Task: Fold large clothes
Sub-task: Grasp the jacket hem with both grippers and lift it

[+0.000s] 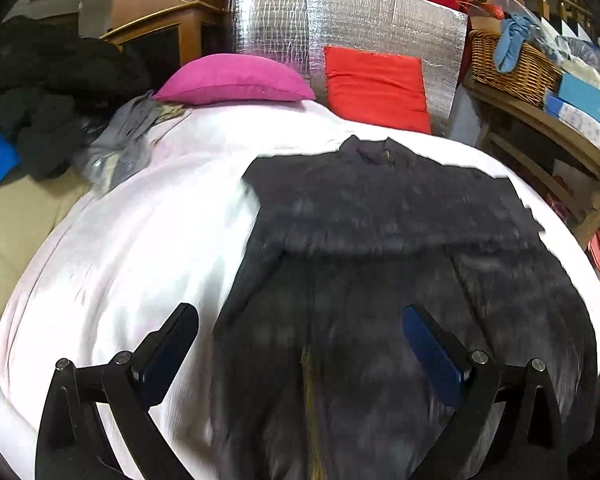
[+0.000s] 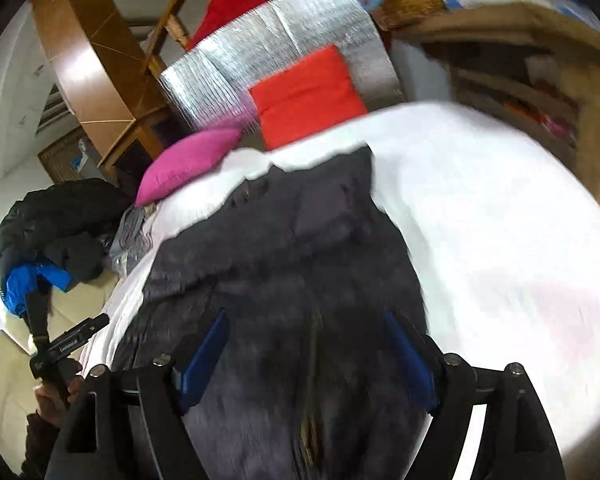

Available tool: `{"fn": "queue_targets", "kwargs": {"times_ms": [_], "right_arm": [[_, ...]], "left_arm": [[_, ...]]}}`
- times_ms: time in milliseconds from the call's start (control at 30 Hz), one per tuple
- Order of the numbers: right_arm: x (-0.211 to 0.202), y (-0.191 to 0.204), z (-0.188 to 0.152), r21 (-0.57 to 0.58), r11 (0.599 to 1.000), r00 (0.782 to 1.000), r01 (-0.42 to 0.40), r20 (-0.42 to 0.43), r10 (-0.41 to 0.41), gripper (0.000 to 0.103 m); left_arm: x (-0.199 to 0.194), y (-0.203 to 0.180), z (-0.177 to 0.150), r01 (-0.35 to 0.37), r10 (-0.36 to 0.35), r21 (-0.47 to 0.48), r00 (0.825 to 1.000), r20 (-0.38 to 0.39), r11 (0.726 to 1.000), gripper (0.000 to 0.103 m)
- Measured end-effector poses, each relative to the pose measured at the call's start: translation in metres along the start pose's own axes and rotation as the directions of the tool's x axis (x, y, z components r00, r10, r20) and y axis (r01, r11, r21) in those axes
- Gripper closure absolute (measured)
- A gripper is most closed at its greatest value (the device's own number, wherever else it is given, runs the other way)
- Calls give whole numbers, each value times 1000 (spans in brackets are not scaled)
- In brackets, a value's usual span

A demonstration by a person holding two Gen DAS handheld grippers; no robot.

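Jacket first: we see a dark grey fleecy zip-front jacket (image 1: 380, 264) lying flat on the white bed sheet (image 1: 140, 248), collar toward the far end near the red rectangular cushion (image 1: 374, 88) and the magenta pillow (image 1: 236, 80). Both sleeves look folded in across the chest, judging by the horizontal fabric edge there; blur makes that uncertain.

Our left gripper (image 1: 300, 340) hangs over the hem end, fingers spread wide with nothing between them. One finger (image 1: 172, 344) is over bare sheet, the other over fleece, so it straddles the jacket's left edge.

Our right gripper (image 2: 306, 356) is also over the lower body, blue-padded fingers (image 2: 204, 356) apart and clear of the cloth, zip line roughly centred between them. Neither grips anything.

Our read: both tools sit at the hem so we can pinch the bottom corners and fold up toward the collar. The spread suits thick fleece.

A pile of dark clothes (image 1: 48, 112) waits off the sheet's left side, probably next in the queue.
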State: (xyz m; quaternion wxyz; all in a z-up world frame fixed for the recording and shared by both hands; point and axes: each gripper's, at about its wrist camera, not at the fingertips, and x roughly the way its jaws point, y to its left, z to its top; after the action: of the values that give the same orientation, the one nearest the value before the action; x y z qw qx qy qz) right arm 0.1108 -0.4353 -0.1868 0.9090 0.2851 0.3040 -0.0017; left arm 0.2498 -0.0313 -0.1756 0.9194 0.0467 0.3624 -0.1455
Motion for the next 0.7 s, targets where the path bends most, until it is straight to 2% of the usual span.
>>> {"fn": "queue_targets", "kwargs": {"times_ms": [167,300,400,433,567,633,700], "right_arm": [[-25,-19,-49,14,999,993,52,-111,-50,21],[-26,-30,-75,77,996,983,43,-184,-28,21],[-15,-28,-85,99,994,975,51,-218,-28,21],[-9,-28,-87,110,992,969,60,-244,-31,21],[13,-24,-98,138,986,948,95,-314,-47,20],[20,-23,-103,145,982,943,124,-326,-71,20],[29,-25,-109,169,979,933,113,-357,-46,24]], "left_arm": [[-31,7,-59,-51,49,-24,997,-55,998,1],[-43,6,-100,-97,89,-51,986,-143,994,1],[-42,10,-120,-79,56,-97,975,-217,992,1],[-38,13,-125,-85,50,-126,966,-254,988,1],[-27,30,-137,-62,-36,-277,941,-336,959,1],[-21,33,-142,-65,-48,-293,932,-360,954,1],[-15,31,-148,-49,-66,-288,924,-377,957,2]]}}
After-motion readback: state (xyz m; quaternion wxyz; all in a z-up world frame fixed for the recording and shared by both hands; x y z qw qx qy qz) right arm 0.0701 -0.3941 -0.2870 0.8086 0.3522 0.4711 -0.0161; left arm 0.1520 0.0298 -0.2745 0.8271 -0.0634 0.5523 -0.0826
